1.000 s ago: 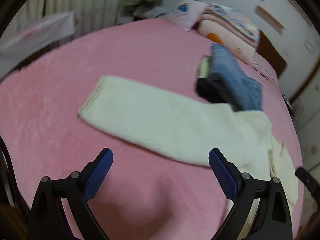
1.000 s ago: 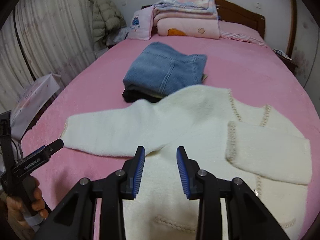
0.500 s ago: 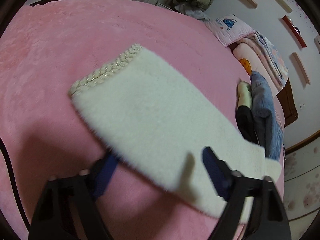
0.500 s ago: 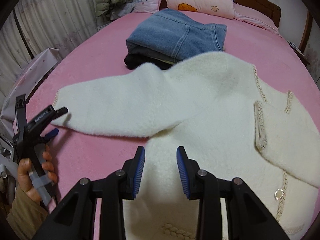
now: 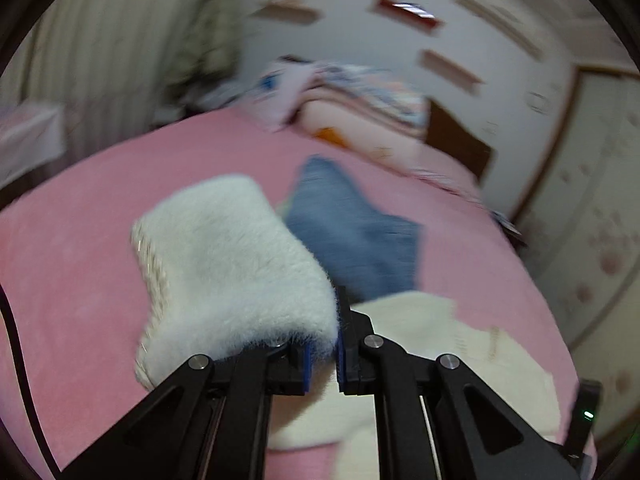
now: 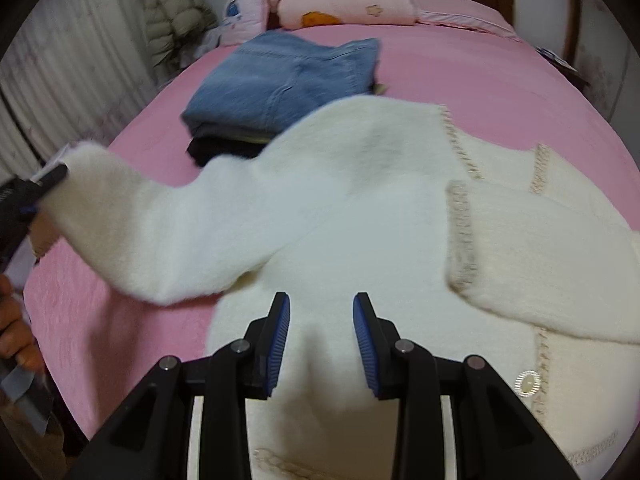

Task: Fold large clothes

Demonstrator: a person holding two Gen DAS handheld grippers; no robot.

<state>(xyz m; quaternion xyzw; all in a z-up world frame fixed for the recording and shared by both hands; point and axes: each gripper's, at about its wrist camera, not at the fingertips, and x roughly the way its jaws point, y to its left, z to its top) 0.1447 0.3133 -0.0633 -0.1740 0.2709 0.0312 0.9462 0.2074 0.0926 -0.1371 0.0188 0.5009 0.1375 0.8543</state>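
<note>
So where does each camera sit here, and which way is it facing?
Left wrist: on the left tongs, looking up the pink bed; tongs shut on the white sleeve.
Right wrist: on the right tongs, angled down at the cardigan body; tongs open, a hand at left.
Shared: folded jeans, pillows.

light: soft, even indoor | blur: heavy motion, left view | edges: fisheye-dark

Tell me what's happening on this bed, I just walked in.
A person is folding a white cardigan on the pink bed. The left hand-held gripper has just closed on the sleeve and lifts it. The right hand-held gripper hovers open over the body. Folded jeans lie behind.
</note>
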